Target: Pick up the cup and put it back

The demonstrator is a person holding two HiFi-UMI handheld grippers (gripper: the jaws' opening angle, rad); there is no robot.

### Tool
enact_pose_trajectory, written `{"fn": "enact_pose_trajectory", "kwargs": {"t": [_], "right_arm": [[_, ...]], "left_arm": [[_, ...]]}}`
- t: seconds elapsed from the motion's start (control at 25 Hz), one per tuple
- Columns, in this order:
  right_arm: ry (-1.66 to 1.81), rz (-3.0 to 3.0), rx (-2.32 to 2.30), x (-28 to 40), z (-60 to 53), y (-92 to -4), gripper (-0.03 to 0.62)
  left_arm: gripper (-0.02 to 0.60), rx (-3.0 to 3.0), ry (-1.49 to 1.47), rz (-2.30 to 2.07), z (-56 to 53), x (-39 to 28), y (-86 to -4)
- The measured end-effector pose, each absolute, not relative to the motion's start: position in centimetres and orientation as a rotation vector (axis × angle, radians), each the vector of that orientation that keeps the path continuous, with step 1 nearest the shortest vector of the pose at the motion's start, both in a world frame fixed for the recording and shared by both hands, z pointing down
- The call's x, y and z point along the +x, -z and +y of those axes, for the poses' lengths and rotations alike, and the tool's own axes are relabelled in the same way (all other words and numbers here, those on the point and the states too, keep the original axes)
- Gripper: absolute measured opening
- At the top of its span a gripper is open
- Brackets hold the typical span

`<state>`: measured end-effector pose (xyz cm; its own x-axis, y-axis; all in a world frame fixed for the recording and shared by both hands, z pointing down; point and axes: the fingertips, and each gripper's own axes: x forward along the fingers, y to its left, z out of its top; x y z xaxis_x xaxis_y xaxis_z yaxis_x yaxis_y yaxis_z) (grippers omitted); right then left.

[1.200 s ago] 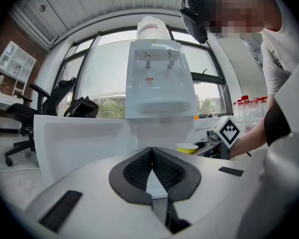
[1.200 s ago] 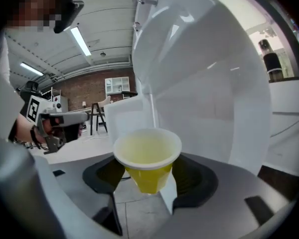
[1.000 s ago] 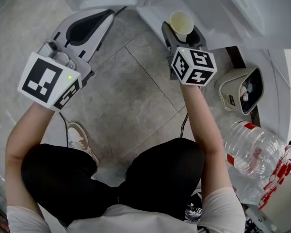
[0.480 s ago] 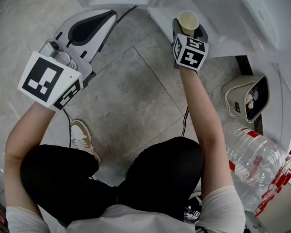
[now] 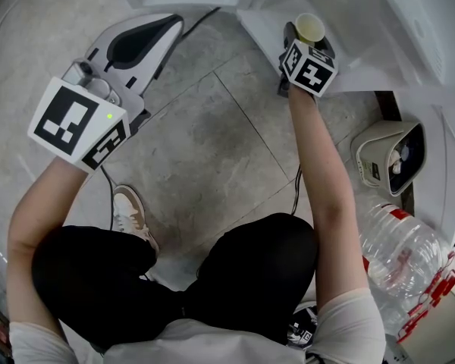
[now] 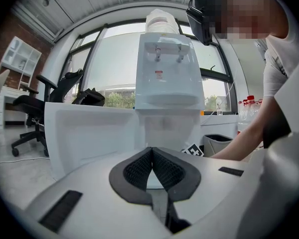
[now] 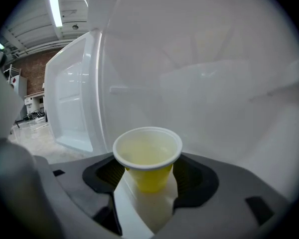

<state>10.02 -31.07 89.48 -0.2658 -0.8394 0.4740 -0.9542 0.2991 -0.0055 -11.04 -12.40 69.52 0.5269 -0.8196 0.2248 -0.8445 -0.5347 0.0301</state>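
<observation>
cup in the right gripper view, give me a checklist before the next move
1. Cup held by the right gripper: ok, pads on both sides.
2. Cup upright: ok.
3. Cup's base resting on a surface: cannot tell, hidden by the jaws.
4. Room ahead of the cup: ok, only the white wall.
5. Left gripper out of the way: ok, shut, empty, off to the side.
</observation>
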Motion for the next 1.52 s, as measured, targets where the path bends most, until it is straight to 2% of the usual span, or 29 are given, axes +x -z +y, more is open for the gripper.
{"fn": "enact_pose_trajectory", "kwargs": {"t": [0.24, 0.48, 0.68, 1.52], "right_arm": [[-0.464, -2.200, 1.638, 10.0, -31.3, -89.5, 0.304], [-0.551, -2.230, 1.648, 9.9, -31.3, -89.4, 0.357], [-0.593, -2.233, 1.656, 9.8, -30.5, -89.3, 0.373], [-0.806, -2.307, 1.568, 9.1, -25.3, -88.4, 0.373]], "left_arm": [[0.023, 2.622, -0.278, -1.434, -12.3, -10.9, -69.4], [0.023, 2.623, -0.262, -1.429, -12.0, -10.9, -69.2], [0.023, 2.632, -0.262, -1.427, -11.6, -10.7, -68.7], [0.023, 2.655, -0.214, -1.371, -11.5, -8.9, -69.4]]}}
